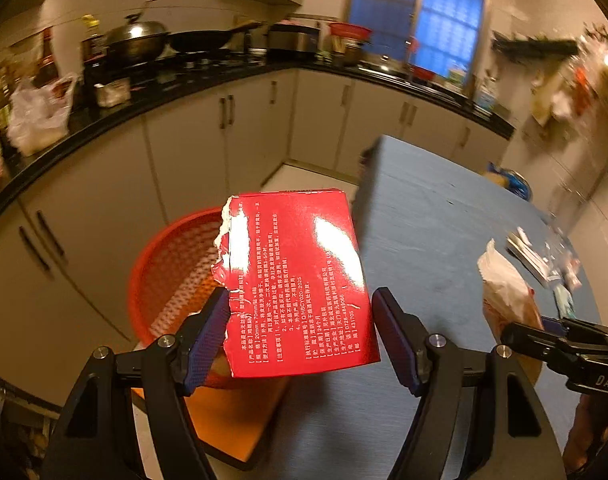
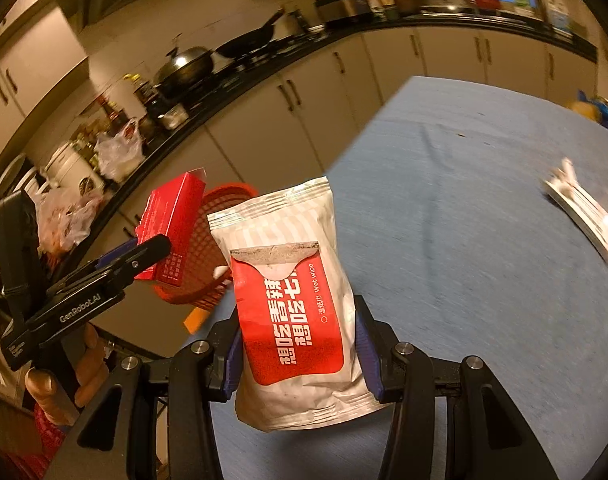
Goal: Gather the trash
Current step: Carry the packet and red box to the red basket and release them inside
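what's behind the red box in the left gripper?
Behind the red box sits the red mesh basket, at the blue table's edge. The box hides the basket's right side and most of its inside, so its contents cannot be seen.

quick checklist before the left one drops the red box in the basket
1. Red box in the left gripper: not ok, fingers look spread wider than the box; the right wrist view shows it pinched near one end, so the hold seems loose.
2. Box over the red basket: cannot tell, it hangs near the rim.
3. Basket mouth free: ok.
4. Basket steady on its orange stand: cannot tell, it sits off the blue table edge.
5. Wet wipe pack secure in the right gripper: ok, clamped both sides.
6. Right gripper clear of the drop path: ok.
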A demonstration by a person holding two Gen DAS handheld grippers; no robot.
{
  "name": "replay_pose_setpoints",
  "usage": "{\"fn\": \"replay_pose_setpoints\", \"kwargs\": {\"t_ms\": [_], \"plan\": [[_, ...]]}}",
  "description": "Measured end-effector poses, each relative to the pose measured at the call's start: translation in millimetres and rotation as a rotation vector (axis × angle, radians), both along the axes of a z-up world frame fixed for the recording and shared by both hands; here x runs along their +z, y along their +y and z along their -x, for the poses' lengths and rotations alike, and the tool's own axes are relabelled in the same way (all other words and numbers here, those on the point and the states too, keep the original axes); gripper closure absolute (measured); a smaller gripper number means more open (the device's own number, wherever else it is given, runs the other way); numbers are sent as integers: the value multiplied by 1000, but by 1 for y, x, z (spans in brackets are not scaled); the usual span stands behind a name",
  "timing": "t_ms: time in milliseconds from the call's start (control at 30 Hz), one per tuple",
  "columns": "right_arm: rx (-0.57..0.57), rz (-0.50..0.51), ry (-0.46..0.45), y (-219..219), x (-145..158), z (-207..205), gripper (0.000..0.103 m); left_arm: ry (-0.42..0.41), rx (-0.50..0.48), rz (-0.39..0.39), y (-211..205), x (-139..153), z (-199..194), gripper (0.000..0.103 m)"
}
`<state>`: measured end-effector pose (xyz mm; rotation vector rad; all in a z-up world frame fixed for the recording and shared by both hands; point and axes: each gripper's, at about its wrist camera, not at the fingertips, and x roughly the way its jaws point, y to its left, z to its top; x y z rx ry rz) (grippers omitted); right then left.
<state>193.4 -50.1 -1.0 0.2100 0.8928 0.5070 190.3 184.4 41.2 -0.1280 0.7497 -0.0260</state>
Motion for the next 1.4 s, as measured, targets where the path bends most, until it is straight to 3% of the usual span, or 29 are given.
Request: {"fn": "replay_pose_setpoints", "kwargs": {"t_ms": [233,500,800,1167,1400], "plan": [[58,-24,29,46,8,-31,51,26,63,-16,42,-7,-13,31],[102,-50,72,88,6,-63,51,102,95,-13,66,-40,-40,31],[141,-83,142,137,-12,-106,51,141,72,-10,77,-59,-48,31],[136,-100,213,154,-37,-129,50,154,60,-1,80,-69,-55,31],[130,-106,248,162,-46,-136,43,156,56,18,86,-69,-53,31]]}}
